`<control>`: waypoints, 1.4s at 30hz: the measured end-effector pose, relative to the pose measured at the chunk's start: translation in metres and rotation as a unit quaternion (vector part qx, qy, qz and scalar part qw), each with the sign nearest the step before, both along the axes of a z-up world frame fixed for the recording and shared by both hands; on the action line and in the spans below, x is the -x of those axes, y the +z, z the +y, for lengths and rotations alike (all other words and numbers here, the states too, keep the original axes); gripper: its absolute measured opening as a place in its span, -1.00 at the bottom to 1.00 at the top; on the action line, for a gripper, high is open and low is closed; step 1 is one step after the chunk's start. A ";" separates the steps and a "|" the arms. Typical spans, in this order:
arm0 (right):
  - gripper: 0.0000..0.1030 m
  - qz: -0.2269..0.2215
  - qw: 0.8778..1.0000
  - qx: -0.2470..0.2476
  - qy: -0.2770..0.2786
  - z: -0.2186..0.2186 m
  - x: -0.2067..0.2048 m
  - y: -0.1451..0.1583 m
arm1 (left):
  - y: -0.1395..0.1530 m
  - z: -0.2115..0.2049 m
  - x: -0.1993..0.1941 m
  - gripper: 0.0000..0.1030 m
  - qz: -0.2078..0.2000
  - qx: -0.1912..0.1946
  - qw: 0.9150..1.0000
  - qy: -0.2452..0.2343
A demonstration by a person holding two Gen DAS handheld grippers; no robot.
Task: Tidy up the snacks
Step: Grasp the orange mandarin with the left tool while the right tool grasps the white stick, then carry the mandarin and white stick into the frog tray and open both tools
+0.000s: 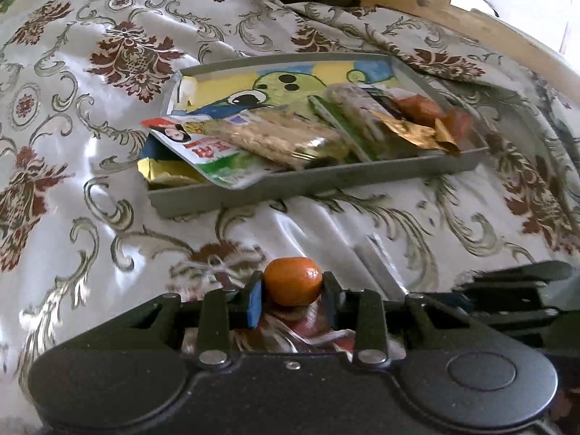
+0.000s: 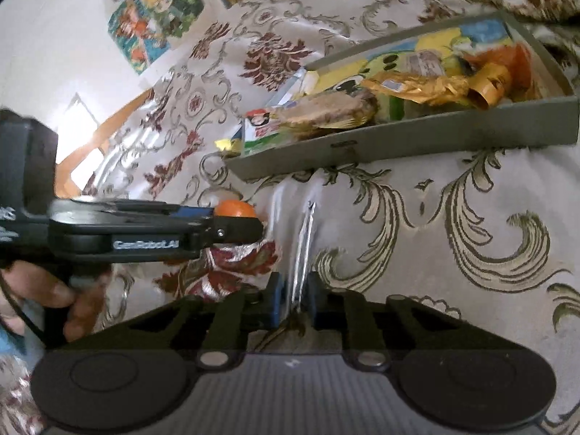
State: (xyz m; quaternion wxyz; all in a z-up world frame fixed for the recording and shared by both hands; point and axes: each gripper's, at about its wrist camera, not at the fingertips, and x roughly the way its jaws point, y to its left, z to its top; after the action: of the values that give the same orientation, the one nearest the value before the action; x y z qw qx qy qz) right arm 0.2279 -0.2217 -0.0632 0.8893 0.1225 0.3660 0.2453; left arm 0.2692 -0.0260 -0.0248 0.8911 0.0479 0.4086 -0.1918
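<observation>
Left gripper [image 1: 293, 291] is clamping a small orange [image 1: 293, 281], holding it above the cloth [image 1: 90, 145] just off the tray's [image 1: 326, 177] near edge. Right gripper [image 2: 294, 299] is pinching a thin silver packet [image 2: 304, 239] lying on the cloth, near the tray's front wall. Tray is sitting full of snack packs [image 1: 275, 137].

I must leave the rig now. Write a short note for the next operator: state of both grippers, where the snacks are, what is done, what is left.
Left gripper: shut on the small orange fruit, held above the cloth, short of the tray.
Right gripper: jaws closed on the thin silver packet, which lies on the cloth in front of the tray.
Done: several wrapped snacks already lie in the tray.
Left: put the fruit in the tray, then the silver packet.
</observation>
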 end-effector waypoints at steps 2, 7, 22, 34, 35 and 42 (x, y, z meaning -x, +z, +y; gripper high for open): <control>-0.80 -0.005 1.000 0.007 0.001 0.001 0.004 0.003 | 0.004 -0.002 0.012 -0.31 -0.001 0.002 1.000 0.003; -0.86 -0.027 1.000 0.015 -0.008 -0.004 0.013 0.017 | 0.015 -0.008 0.037 -0.32 -0.004 0.017 1.000 0.014; -0.89 -0.125 0.991 0.014 -0.052 -0.029 0.039 0.063 | 0.050 -0.008 0.043 -0.31 -0.035 0.081 0.990 0.108; -0.89 -0.172 0.974 0.029 -0.145 -0.090 0.001 0.072 | 0.081 -0.059 -0.033 -0.31 -0.020 0.083 0.994 0.066; -0.89 -0.168 0.973 0.026 -0.155 -0.096 -0.001 0.070 | 0.085 -0.062 -0.042 -0.31 -0.015 0.089 0.994 0.063; -0.88 -0.168 0.970 0.026 -0.172 -0.107 -0.021 0.061 | 0.074 -0.092 -0.092 -0.31 -0.041 0.077 0.996 0.032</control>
State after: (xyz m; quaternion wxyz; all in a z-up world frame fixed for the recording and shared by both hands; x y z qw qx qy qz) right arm 0.2484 -0.3286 -0.0021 0.9698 0.1177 0.1907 0.0960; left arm 0.3611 -0.1179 0.0489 0.9138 -0.0263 0.3566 -0.1925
